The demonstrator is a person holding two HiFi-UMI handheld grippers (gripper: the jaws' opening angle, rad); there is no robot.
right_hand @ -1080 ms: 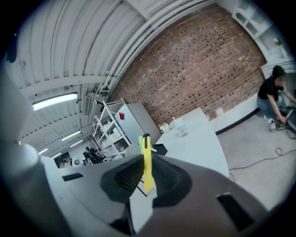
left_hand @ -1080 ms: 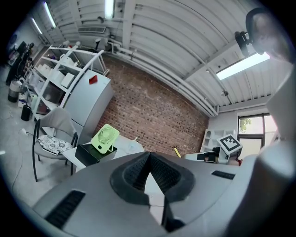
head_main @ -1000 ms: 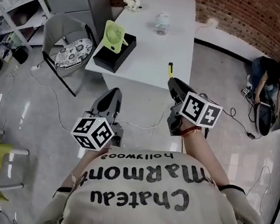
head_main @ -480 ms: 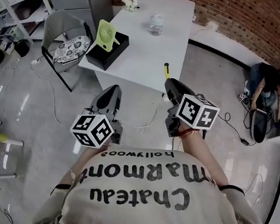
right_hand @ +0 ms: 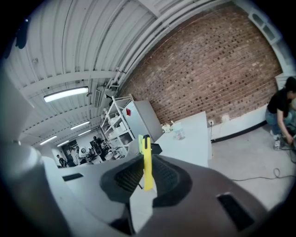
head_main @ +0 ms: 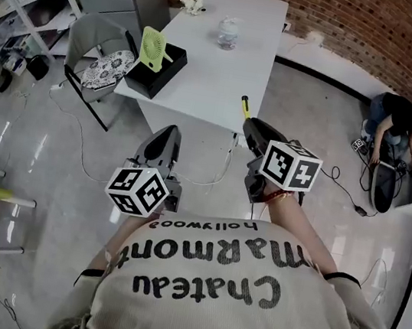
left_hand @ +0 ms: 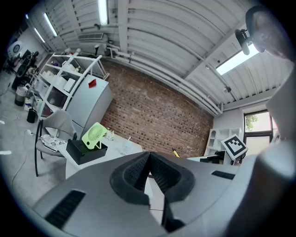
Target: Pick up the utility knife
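- Closest is the person's grey top (head_main: 247, 298), with dark letters on it.
- The left hand-held gripper (head_main: 168, 132) is out in front, over the shiny floor (head_main: 49, 174). Its two jaws are pressed together, and nothing is between them.
- The right hand-held gripper (head_main: 252, 125) is squeezed tight on the utility knife (head_main: 244, 105).
- The utility knife is yellow. It pokes out past the jaws, up in the air by the near end of the desk, not lying on it.
- The white desk (head_main: 228, 70) comes next. A green fan (head_main: 153, 48) stands in a black box (head_main: 162, 72) at its left edge.
- A grey chair (head_main: 94, 41) is just beside that edge.
- Farther along the desk is a small clear thing (head_main: 227, 33), maybe a jar.
- Far off on the right, a person (head_main: 398, 124) crouches on the floor near the brick wall (head_main: 368, 23).
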